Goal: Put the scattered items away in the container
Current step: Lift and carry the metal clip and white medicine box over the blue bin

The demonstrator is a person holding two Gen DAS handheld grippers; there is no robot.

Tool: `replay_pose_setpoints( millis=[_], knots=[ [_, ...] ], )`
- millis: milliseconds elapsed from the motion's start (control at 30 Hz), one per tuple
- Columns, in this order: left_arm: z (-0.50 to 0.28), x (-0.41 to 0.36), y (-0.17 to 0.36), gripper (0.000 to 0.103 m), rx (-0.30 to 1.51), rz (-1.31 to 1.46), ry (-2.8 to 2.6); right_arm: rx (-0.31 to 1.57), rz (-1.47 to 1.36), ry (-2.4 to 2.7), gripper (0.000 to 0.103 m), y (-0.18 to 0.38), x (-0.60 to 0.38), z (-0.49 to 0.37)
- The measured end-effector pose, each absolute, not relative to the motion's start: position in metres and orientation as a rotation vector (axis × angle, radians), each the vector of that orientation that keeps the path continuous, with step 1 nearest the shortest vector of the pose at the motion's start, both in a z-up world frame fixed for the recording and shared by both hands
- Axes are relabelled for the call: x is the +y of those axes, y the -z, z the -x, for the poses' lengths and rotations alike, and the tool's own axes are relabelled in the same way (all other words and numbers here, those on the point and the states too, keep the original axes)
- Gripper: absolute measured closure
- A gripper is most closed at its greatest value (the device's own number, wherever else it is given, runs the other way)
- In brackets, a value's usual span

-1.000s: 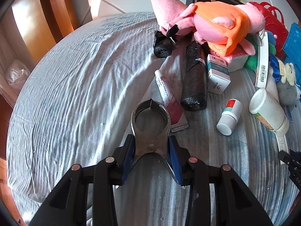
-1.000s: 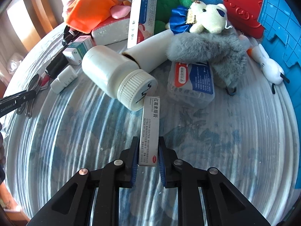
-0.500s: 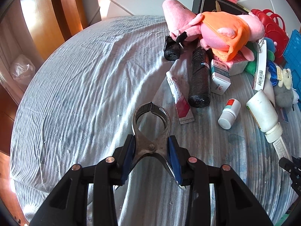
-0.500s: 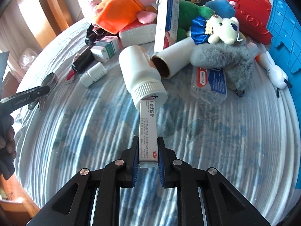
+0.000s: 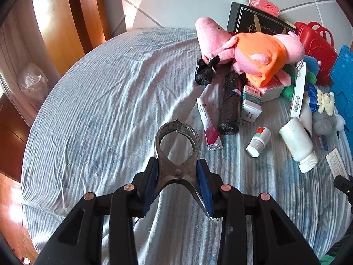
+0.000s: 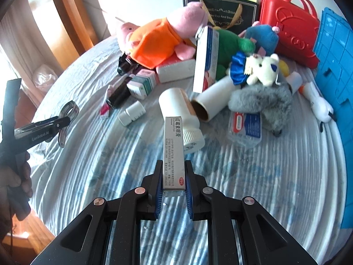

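Pincers (image 5: 176, 152) of dark metal are clamped in the left tool (image 5: 177, 176), its blue pads pressed against both arms at the pivot, the curved head pointing forward over the bed (image 5: 99, 110). Right tool (image 6: 173, 183) is pinching a slim ointment carton (image 6: 174, 152) by its near end, the long body projecting forward above the sheet and clear of it. Both held items hang over the striped bedding, well apart from the blue crate (image 6: 333, 84) at the right edge, which is judged to be the container. Handling assessment: the pincers appear heavy and rigid with smooth metal, so a grip near the pivot, as present, should limit swinging; slippage under the pads is a risk. The carton looks light and crushable, and an end grip leaves it free to tilt; a hold nearer mid-length would be steadier. Remaining clutter includes a pink plush pig (image 5: 249, 48), a white bottle (image 6: 178, 114) lying on its side, a small vial (image 6: 132, 112), a black roll (image 5: 230, 103) and a tube (image 5: 208, 123). The plush is soft and could be taken anywhere; the bottle is round and may roll.
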State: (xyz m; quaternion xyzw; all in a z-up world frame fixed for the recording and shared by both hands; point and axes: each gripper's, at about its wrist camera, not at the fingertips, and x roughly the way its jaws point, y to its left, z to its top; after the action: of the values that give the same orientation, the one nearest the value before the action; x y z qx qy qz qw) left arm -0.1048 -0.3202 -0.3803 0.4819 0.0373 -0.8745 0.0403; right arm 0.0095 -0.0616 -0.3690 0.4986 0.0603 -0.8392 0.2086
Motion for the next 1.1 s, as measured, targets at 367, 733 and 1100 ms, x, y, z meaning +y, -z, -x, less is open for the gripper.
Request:
replay_pose_setpoints(
  millis=[367, 733, 1100],
  knots=[
    [0.104, -0.335, 0.313, 0.067, 0.103, -1.326, 2.727, 0.144, -1.275, 2.358, 0.086, 0.311, -0.067, -0.005],
    [0.091, -0.327, 0.232, 0.067, 0.121, -1.189, 2.775, 0.13, -1.129, 2.346, 0.086, 0.24, -0.07, -0.007],
    [0.081, -0.287, 0.157, 0.067, 0.12, -1.096, 2.826, 0.103, -0.98, 2.35, 0.086, 0.163, -0.049, -0.01]
  ],
)
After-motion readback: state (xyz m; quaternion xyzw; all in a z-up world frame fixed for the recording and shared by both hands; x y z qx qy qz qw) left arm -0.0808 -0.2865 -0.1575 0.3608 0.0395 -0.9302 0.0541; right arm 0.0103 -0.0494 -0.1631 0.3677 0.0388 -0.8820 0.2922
